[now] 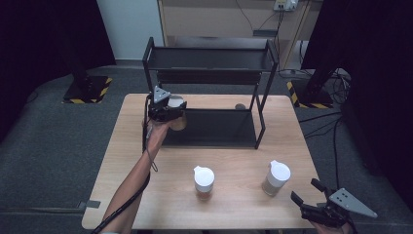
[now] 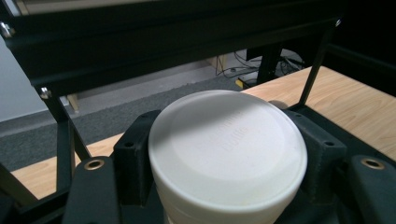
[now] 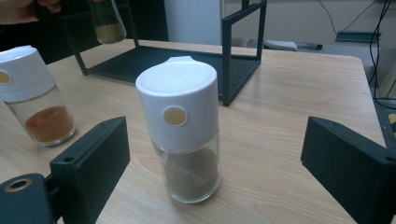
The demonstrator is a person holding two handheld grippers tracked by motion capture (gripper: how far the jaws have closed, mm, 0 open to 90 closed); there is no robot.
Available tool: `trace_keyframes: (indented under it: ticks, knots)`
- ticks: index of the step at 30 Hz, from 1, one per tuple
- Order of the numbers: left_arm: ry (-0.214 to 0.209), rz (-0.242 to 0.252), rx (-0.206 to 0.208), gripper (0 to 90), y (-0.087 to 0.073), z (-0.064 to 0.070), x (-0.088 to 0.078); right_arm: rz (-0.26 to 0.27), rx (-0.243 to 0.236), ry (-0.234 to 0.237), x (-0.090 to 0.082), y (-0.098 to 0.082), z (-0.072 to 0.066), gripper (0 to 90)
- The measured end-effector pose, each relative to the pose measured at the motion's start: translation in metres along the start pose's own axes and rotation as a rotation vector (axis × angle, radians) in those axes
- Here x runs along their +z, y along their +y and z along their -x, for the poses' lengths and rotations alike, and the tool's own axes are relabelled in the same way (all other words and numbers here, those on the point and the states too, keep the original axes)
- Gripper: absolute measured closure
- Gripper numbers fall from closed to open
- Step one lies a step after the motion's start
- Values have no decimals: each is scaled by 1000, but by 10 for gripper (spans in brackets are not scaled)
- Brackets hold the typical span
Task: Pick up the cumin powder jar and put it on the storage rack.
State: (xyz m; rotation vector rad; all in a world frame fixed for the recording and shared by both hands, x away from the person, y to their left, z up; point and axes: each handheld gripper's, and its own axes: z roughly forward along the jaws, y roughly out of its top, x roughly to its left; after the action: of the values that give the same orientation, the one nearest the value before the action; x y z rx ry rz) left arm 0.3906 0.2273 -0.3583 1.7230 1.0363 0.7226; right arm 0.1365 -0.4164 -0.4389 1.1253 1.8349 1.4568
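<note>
From the high view, the left gripper (image 1: 171, 113) holds a spice jar (image 1: 177, 117) at the near left corner of the black rack's (image 1: 209, 127) lower shelf, just over its edge. Two more jars stand on the wooden table (image 1: 234, 161) nearer the person: the middle jar (image 1: 204, 183) with reddish powder and the right jar (image 1: 276, 178) with brown powder. The right gripper (image 1: 311, 197) rests at the near right corner, jaws spread, holding nothing.

In the left gripper view, the black jaws clamp both sides of the held jar's white lid (image 2: 227, 149), with the rack's upper shelf (image 2: 163, 42) overhead.

In the right gripper view, the right jar (image 3: 183, 128) stands between the open jaws, apart from both; the middle jar (image 3: 35, 95) sits to its left.

Judging by this, one jar is about to be shelved; it is not yet set down, and two remain on the table.
</note>
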Motion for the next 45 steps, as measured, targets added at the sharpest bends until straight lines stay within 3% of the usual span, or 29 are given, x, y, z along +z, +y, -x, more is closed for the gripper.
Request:
trace_keyframes:
  ticks: [17,45]
  knots:
    - [21,-25,10,330,-28,5,16,2,2,2,0,0,1,81]
    - [20,-24,-18,330,-45,4,20,1,2,3,0,0,1,81]
